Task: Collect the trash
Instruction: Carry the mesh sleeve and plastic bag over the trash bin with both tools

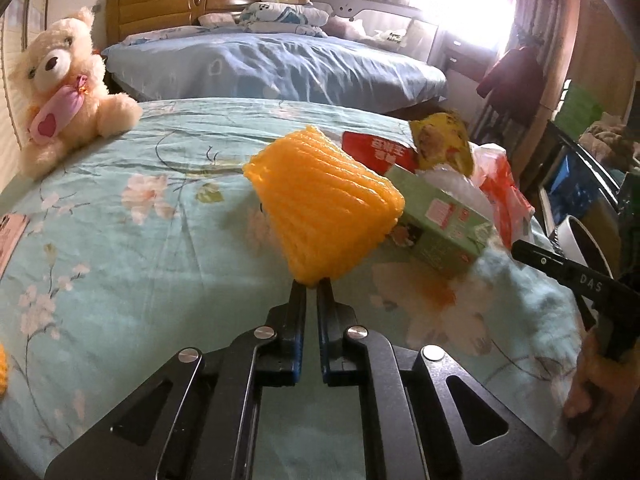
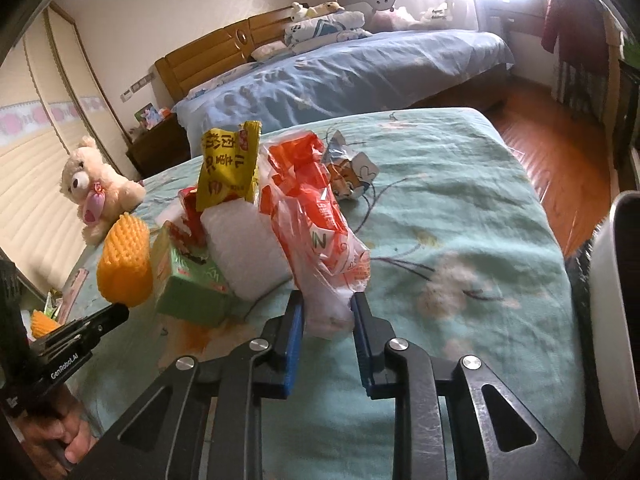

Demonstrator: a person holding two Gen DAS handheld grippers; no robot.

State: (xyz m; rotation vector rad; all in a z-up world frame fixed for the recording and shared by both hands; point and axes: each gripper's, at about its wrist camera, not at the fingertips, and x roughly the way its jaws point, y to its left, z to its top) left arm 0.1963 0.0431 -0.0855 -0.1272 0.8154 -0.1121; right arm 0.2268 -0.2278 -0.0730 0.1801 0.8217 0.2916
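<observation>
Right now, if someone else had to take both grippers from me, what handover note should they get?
Left gripper: shut on the orange foam net, holding it by one corner above the bedspread.
Right gripper: shut on the lower end of the red and clear plastic bag.
Still on the bed: green carton, yellow snack wrapper, white foam piece, crumpled blue and white wrapper.
A white bin stands at the bed's right edge.
Done: two pieces gripped. None is seen binned.
Left: drop both, probably in that bin, then collect the rest.
</observation>
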